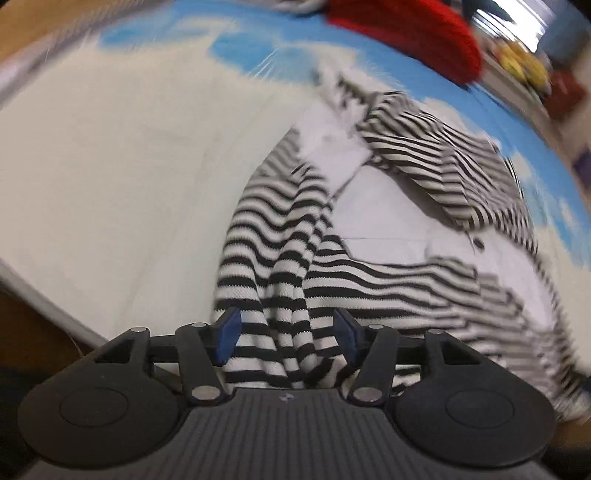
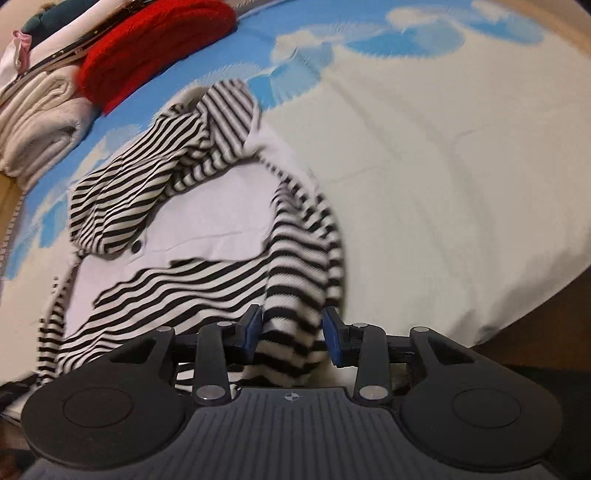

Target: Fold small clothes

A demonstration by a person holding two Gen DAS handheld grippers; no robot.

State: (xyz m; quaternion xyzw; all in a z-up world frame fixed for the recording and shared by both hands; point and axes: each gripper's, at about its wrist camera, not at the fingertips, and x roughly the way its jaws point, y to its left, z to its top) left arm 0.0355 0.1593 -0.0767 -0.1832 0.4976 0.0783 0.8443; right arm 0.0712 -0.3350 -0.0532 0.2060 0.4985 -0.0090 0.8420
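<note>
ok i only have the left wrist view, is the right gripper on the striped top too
observer: a bunched end of the striped top sits between the right gripper fingers, jaws apart, not pinched
operator: whats next to the red thing on that side
observer: a stack of folded white cloth lies against the red garment
operator: anything behind the stack
observer: a dark green item and a bit of pink fabric, too small to say what they are
</note>
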